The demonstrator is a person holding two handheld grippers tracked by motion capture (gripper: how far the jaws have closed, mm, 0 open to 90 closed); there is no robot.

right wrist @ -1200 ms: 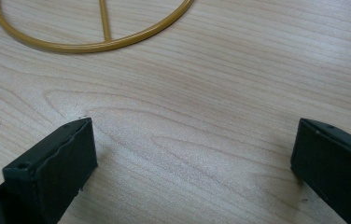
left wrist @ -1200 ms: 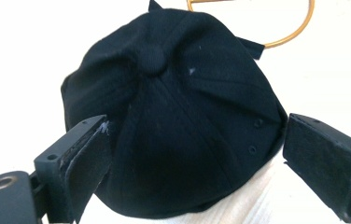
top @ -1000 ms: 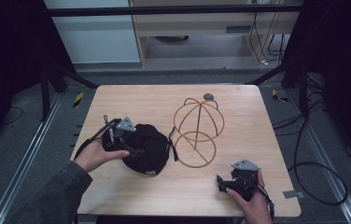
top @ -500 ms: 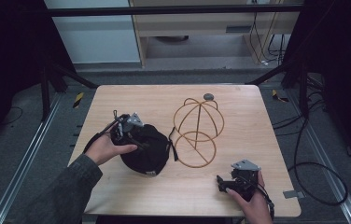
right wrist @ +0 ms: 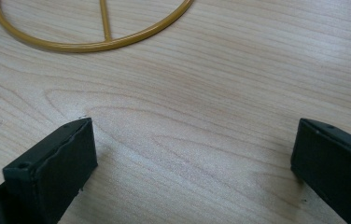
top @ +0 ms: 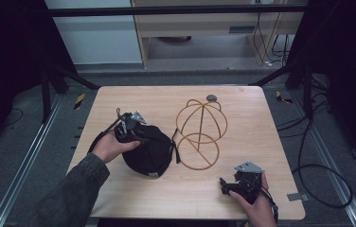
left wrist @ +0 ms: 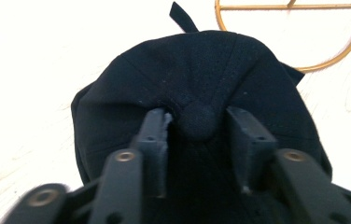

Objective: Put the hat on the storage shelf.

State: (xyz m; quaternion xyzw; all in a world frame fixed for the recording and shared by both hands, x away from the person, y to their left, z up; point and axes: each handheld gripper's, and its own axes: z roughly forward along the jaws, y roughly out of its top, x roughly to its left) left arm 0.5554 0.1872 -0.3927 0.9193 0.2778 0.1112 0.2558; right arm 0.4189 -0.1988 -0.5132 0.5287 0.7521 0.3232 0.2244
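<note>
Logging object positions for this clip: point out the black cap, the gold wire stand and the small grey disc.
black cap point(top: 150, 151), high view, on its crown.
gold wire stand point(top: 198, 162), high view, on the near rim of its base ring.
small grey disc point(top: 212, 98), high view, on its top face.

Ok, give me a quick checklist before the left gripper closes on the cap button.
1. Left gripper jaws open: ok.
2. Button sits between the jaws: ok.
3. Cap lies on the table: ok.
4. Wire stand beside the cap, out of the jaws' way: ok.
5. Right gripper open over bare table, apart from the cap: ok.
6. Jaws low enough to pinch the button: cannot tell.
</note>
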